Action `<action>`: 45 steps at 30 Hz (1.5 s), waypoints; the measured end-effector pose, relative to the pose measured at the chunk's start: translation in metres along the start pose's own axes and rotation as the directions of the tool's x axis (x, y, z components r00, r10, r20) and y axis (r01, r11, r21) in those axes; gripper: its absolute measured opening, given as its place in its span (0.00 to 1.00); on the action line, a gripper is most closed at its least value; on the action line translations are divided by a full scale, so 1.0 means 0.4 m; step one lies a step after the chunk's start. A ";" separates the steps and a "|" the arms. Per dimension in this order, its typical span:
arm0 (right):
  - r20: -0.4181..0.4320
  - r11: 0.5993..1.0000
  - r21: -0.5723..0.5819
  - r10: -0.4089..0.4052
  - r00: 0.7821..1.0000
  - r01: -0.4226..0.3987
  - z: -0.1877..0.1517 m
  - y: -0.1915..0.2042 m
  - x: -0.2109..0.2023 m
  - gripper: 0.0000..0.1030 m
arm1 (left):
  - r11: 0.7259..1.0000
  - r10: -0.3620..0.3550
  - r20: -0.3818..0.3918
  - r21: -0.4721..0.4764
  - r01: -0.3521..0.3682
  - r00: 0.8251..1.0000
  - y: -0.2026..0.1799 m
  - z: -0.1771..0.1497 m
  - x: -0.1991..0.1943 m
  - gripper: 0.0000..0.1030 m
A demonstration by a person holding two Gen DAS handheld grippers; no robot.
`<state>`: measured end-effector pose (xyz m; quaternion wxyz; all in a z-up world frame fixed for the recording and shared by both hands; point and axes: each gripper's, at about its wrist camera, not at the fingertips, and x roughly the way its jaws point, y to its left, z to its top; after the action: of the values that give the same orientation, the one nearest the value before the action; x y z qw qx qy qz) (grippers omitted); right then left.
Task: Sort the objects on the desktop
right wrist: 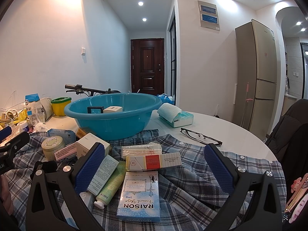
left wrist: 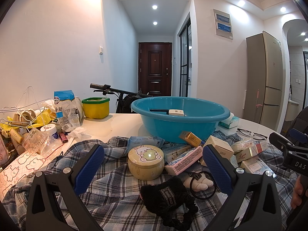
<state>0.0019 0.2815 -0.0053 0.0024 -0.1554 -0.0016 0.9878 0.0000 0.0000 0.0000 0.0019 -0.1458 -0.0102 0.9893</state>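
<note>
While small boxes and a rabbit tin (left wrist: 146, 161) wait heaped on a plaid shirt (right wrist: 192, 182) at lower frame, both the left gripper (left wrist: 154, 170) and right gripper (right wrist: 154, 166) hover wide and empty, likely ready to load the blue basin (left wrist: 180, 119) behind.

You see white walls and a corridor ending at a dark brown door (left wrist: 154, 68). Ceiling spotlights (left wrist: 154, 7) are on. At right stands a tall beige fridge (right wrist: 258, 75), beside an arched opening (right wrist: 292, 44).
</note>
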 end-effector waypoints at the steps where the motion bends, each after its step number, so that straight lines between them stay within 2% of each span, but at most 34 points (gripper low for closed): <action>1: 0.000 1.000 0.000 0.000 1.000 0.000 0.000 0.000 0.000 1.00 | 1.000 0.000 0.000 0.000 0.000 1.000 0.000 0.000 0.000 1.00; 28: 0.001 1.000 0.001 0.000 1.000 0.000 0.000 -0.003 0.000 1.00 | 1.000 -0.002 -0.003 -0.001 0.002 1.000 0.000 0.000 0.000 1.00; 37: 0.000 1.000 0.001 0.000 1.000 0.000 0.000 -0.001 0.001 1.00 | 0.999 -0.020 -0.060 -0.040 0.017 0.998 0.033 0.001 0.020 1.00; 41: 0.000 1.000 0.001 0.001 1.000 -0.001 0.001 0.000 0.000 1.00 | 0.996 -0.050 -0.119 -0.073 0.041 0.992 0.032 -0.008 0.044 1.00; 45: 0.000 1.000 0.001 0.002 1.000 -0.002 0.001 0.000 -0.001 1.00 | 0.993 -0.033 -0.125 -0.116 0.018 0.992 0.050 -0.011 0.047 1.00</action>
<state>0.0020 0.2814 -0.0047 0.0018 -0.1552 -0.0009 0.9879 -0.0169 -0.0196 -0.0099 0.0068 -0.2080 -0.0685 0.9757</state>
